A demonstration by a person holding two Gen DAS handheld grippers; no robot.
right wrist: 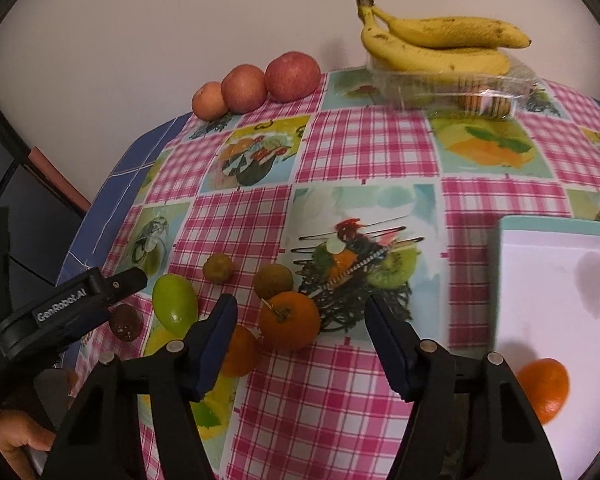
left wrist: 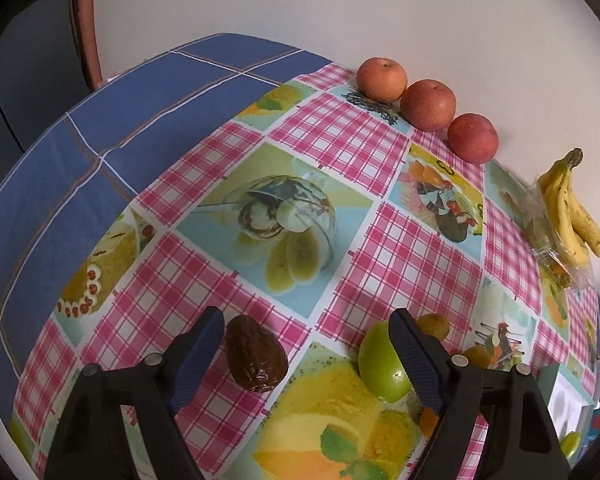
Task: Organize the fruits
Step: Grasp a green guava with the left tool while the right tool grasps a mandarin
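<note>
The left gripper (left wrist: 306,354) has its jaws apart over the worktop (left wrist: 340,152), nothing pressed between them. A dark brown fruit (left wrist: 256,356) lies just inside the left pad, and a green fruit (left wrist: 382,362) sits against the right pad, partly hidden by it; whether that pad touches it cannot be told. Behind the pad, small brown fruits (left wrist: 434,324) show only in part.

The right gripper (right wrist: 302,340) also stands open, gripping nothing. One orange (right wrist: 289,321) lies between its jaws toward the left pad, near the tips; a second orange (right wrist: 240,351) is half hidden behind that pad. Two small brown fruits (right wrist: 273,281) lie just beyond. At the right, a white tray (right wrist: 560,280) with a teal rim is cut off by the frame and holds a third orange (right wrist: 546,388).

At the far wall, three apples (right wrist: 292,76) stand in a row. Bananas (right wrist: 436,46) rest on a clear box (right wrist: 452,88), whose contents are hard to make out.
</note>
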